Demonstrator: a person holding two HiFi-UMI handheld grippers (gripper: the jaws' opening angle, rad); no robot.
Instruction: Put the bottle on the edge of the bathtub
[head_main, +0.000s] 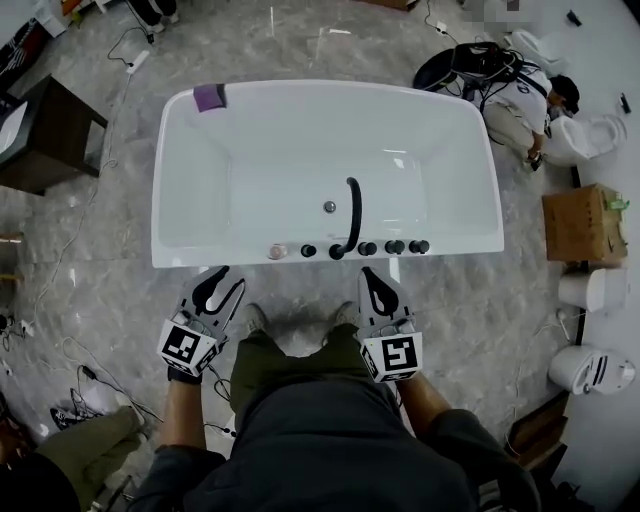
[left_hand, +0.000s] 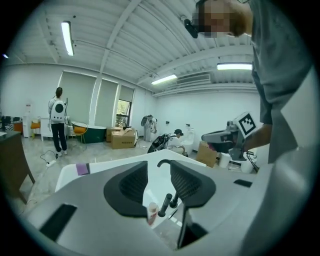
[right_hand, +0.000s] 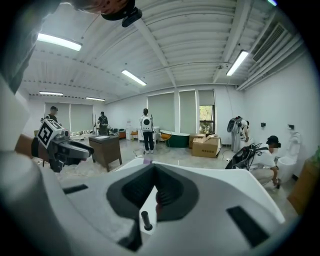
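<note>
Left tool (head_main: 222, 285) and right tool (head_main: 372, 275) are held low by the thighs (head_main: 265, 365), pointed forward. Left is spread apart and empty, right is closed tip to tip. The bottle (head_main: 278, 251) is parked on the bathtub (head_main: 200, 258) near rim, too tiny to be made out properly.

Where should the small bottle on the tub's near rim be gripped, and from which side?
Grip the bottle around its body, below the cap, coming from the person's side with the left gripper, whose open jaws frame it. It looks upright, with a black knob close on its right.
</note>
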